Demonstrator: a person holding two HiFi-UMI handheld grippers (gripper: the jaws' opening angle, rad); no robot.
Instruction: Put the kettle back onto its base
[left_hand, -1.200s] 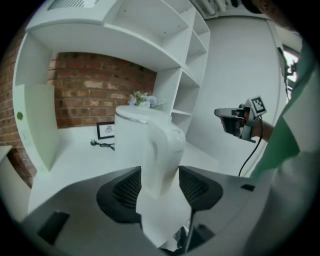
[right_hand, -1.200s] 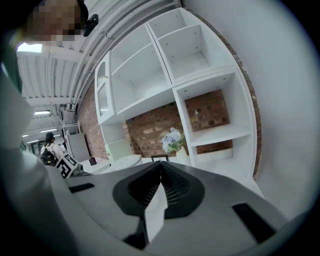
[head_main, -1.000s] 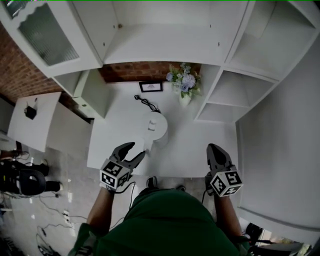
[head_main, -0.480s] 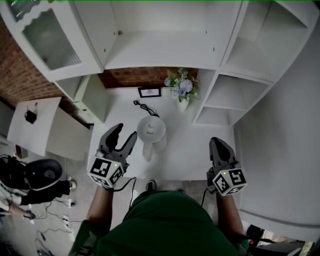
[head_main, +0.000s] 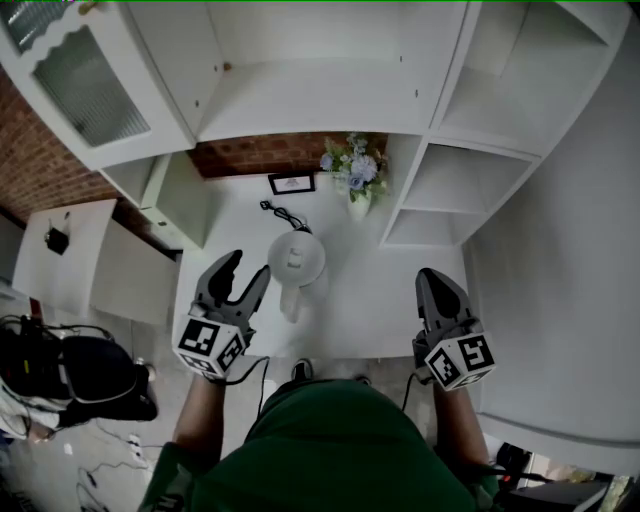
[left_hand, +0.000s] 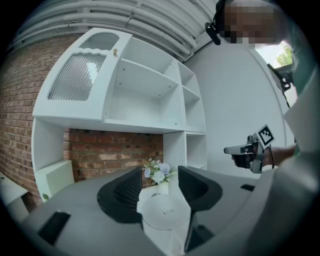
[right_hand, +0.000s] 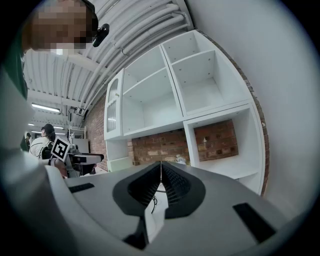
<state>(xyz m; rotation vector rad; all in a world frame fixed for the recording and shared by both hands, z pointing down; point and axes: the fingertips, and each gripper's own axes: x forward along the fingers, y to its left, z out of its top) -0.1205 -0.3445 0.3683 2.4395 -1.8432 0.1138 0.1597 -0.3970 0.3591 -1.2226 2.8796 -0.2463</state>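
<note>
A white kettle stands on the white desk, its handle pointing towards me. A black cord runs from the back wall to it, and the base itself is hidden beneath it. My left gripper hovers open just left of the kettle, apart from it. In the left gripper view the kettle's lid shows low beyond the open left gripper. My right gripper is shut and empty over the desk's right side, and the right gripper view shows the right gripper with jaws closed together.
A small framed picture and a vase of flowers stand at the back of the desk by the brick wall. White shelves rise on the right. A cupboard hangs upper left. A person sits at the left.
My left gripper has swung left, away from the kettle's handle, and now points forward beside the kettle. The kettle and the right gripper have stayed put.
</note>
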